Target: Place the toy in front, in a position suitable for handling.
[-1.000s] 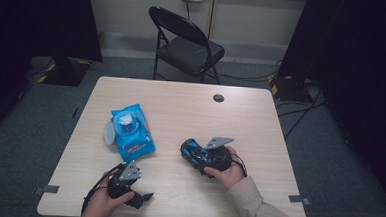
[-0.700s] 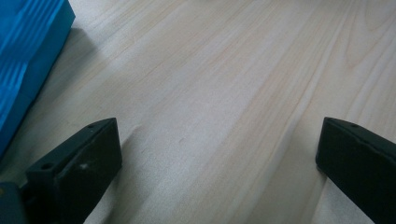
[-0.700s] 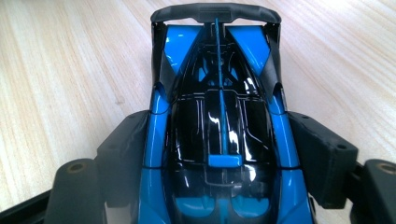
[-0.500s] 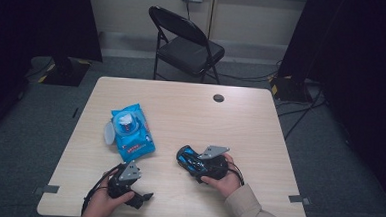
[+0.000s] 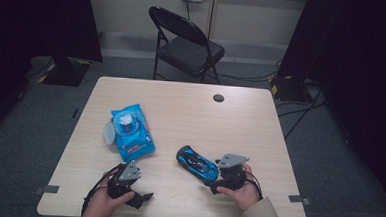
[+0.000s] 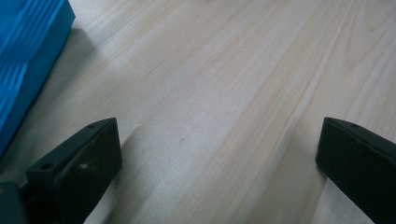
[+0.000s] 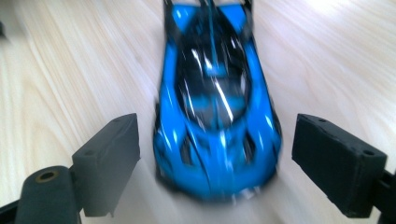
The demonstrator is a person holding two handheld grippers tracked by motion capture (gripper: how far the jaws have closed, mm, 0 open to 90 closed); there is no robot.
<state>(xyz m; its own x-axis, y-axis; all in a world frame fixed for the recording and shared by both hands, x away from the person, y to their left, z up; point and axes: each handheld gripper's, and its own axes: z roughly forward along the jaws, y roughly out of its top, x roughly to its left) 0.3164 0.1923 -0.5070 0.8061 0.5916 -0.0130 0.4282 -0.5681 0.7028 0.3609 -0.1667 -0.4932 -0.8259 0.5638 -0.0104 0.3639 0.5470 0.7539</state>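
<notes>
A pale wood-grain table (image 5: 260,122) carries a blue toy car (image 5: 196,162) near its front edge, a blue wipes pack (image 5: 131,133) at left, and a small dark disc (image 5: 218,98) far back.

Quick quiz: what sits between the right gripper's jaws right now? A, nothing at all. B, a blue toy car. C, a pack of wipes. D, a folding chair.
B: in the right gripper view the blue toy car lies on the table between the open jaws of the right gripper, with a gap on each side.
</notes>
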